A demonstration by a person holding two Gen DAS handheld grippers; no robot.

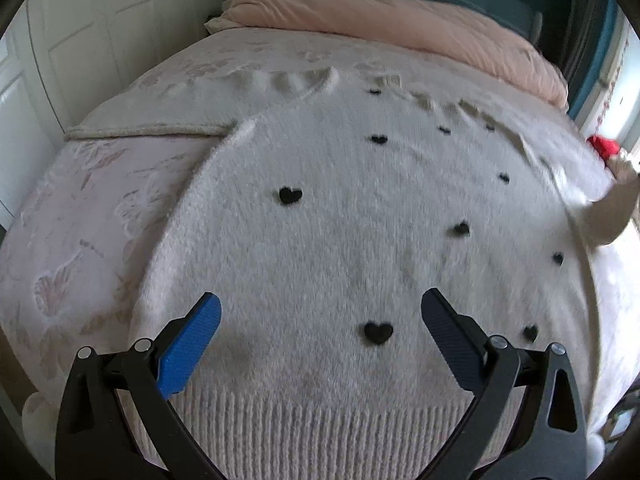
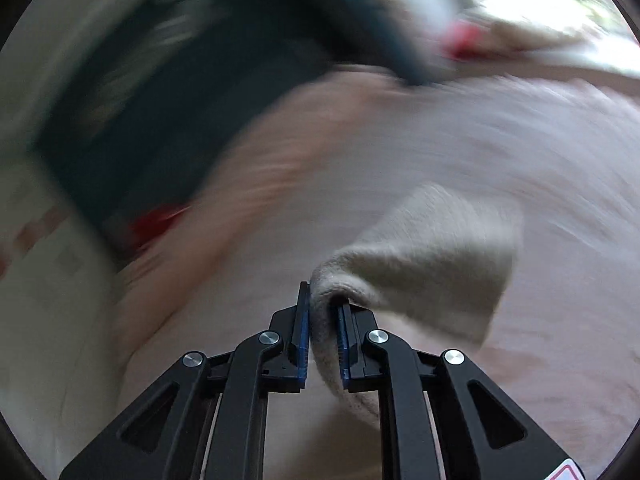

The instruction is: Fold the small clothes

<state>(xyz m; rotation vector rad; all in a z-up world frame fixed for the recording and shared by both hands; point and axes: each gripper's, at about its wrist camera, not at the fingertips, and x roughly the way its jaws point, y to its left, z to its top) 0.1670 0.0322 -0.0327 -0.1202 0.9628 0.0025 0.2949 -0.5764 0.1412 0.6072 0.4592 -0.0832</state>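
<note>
1. Left wrist view: white knit sweater (image 1: 328,208) with small black hearts lies flat on the bed (image 1: 80,208), ribbed hem nearest the camera, neckline at the far end. Long axis runs straight away from the left claw (image 1: 320,312).
2. Left claw hangs over the hem end with its jaws wide, nothing between the blue pads, not touching the knit.
3. Right wrist view: right claw (image 2: 323,320) is pinched narrow on a fold of cream knit, most likely the sweater's sleeve (image 2: 432,256); the fabric trails forward and right of the tips. Background is motion-blurred.
4. In the left view that sleeve lifts off at the sweater's right edge, so the right claw is the one on the fabric. Judgement: the sleeve gets carried left, across the body.
5. Peach duvet (image 1: 400,20) is bunched at the head of the bed, well clear.
6. No brand, label or readable writing; a red-edged sticker on the right claw body is cropped, illegible.
</note>
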